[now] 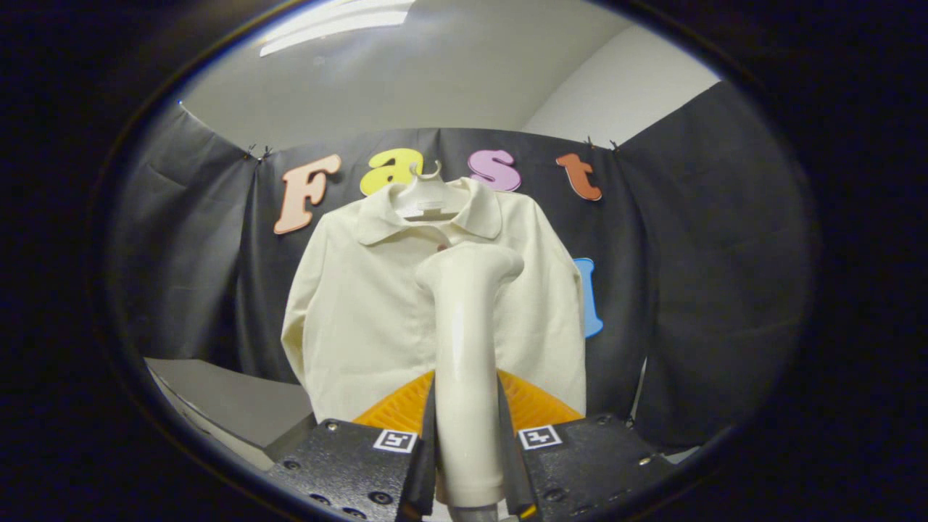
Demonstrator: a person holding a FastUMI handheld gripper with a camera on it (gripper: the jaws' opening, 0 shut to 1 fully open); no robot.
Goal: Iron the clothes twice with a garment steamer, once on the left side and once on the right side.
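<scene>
Gripper [467, 442] clamped on white garment steamer [464, 348] handle, both fingers pressing it, steamer upright before cream shirt [355, 312] on hanger [426, 190]

no readable text, only square marker tags [395, 440] on the gripper [467, 464]

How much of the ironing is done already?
Picking up looks done: the gripper is shut on the steamer, both fingers pressing its white handle. In hand: the steamer head points at the middle of the cream shirt on its hanger. Whether any pass is finished can't be told; left and right sides may both remain.
</scene>
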